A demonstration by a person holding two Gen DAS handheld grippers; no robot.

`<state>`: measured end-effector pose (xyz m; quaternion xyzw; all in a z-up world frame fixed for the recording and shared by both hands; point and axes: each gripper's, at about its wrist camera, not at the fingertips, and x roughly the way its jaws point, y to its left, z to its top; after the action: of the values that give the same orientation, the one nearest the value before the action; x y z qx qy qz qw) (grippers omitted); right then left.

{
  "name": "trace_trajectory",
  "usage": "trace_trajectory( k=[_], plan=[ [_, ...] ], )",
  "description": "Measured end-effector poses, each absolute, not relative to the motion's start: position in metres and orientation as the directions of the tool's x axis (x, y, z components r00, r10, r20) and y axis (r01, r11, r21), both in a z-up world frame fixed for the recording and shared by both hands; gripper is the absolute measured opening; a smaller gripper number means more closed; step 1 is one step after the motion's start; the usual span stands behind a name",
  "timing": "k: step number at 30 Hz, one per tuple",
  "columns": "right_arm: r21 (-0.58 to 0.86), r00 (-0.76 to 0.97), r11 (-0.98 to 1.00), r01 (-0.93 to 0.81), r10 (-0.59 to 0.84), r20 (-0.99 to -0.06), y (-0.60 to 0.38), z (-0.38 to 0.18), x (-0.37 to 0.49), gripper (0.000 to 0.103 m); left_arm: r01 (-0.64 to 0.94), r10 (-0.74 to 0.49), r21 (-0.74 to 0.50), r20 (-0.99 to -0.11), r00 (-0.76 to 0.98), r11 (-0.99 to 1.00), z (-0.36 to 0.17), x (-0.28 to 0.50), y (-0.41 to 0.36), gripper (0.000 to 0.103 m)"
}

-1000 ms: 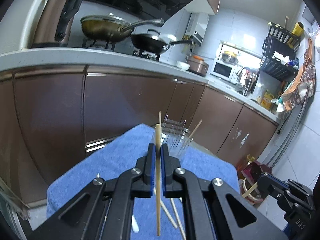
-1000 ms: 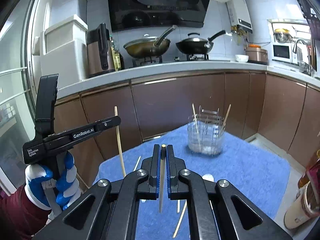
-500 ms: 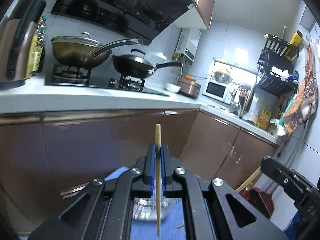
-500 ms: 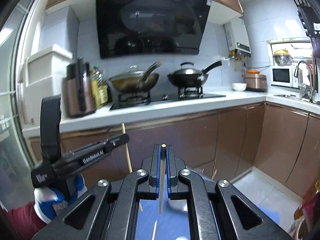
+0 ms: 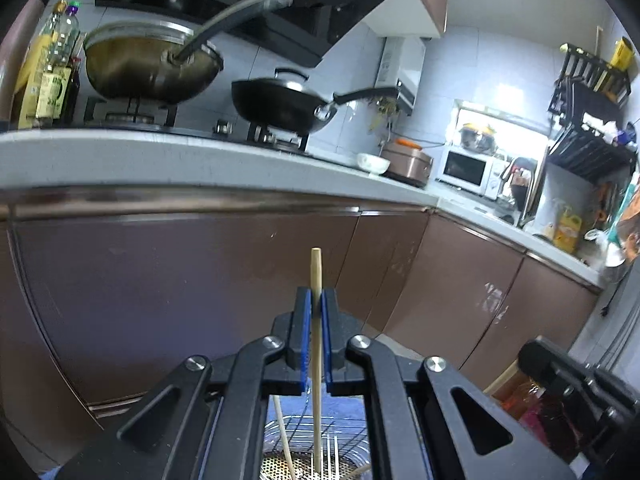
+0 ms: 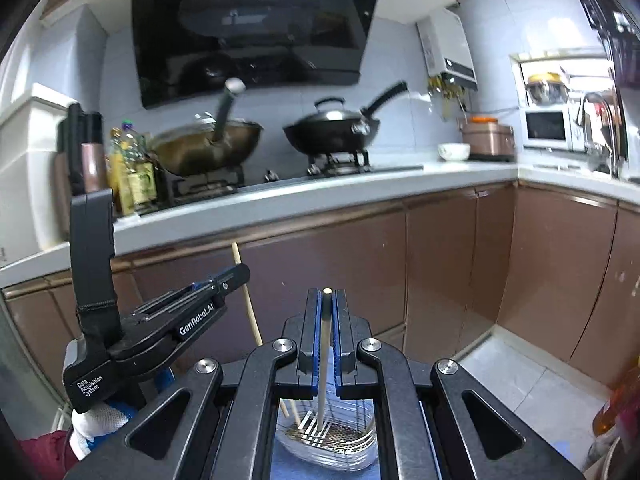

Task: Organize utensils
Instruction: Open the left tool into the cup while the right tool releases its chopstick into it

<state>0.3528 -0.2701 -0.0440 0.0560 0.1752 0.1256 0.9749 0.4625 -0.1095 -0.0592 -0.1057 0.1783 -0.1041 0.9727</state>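
Blue-padded jaws of the left gripper (image 5: pixel 316 312) are clamping a wooden chopstick (image 5: pixel 317 360) upright, its lower end dipping into the clear utensil holder (image 5: pixel 316 452) directly below. Likewise, the right gripper (image 6: pixel 327 320) is pinching a pale chopstick (image 6: pixel 324 364) vertically, tip inside the same holder (image 6: pixel 332 440), which is sitting on a blue cloth (image 6: pixel 280 468). Farther off, brown cabinets (image 6: pixel 440 264) are running beneath the kitchen counter (image 6: pixel 360 184).
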Motion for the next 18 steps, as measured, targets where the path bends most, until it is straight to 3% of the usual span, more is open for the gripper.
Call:
trace_trajectory(
  k=[8, 12, 15, 18],
  plan=[
    [0.226, 0.881, 0.953, -0.204, 0.279, -0.383, -0.28, -0.092, 0.363, 0.01, 0.183, -0.276, -0.262, -0.382, 0.882, 0.948, -0.109, 0.461, -0.106, 0.008],
    [0.245, 0.888, 0.949, -0.198, 0.279, -0.364, -0.283, -0.087, 0.351, 0.028, 0.201, -0.281, -0.236, -0.381, 0.881, 0.951, -0.108, 0.446, -0.107, 0.024],
    [0.245, 0.896, 0.95, -0.195, 0.274, -0.351, -0.285, -0.077, 0.337, 0.029, 0.215, -0.288, -0.224, -0.374, 0.881, 0.95, -0.098, 0.429, -0.106, 0.025],
    [0.243, 0.903, 0.951, -0.189, 0.265, -0.337, -0.285, -0.066, 0.32, 0.03, 0.22, -0.28, -0.198, -0.364, 0.888, 0.955, -0.086, 0.409, -0.101, 0.034]
  ],
)
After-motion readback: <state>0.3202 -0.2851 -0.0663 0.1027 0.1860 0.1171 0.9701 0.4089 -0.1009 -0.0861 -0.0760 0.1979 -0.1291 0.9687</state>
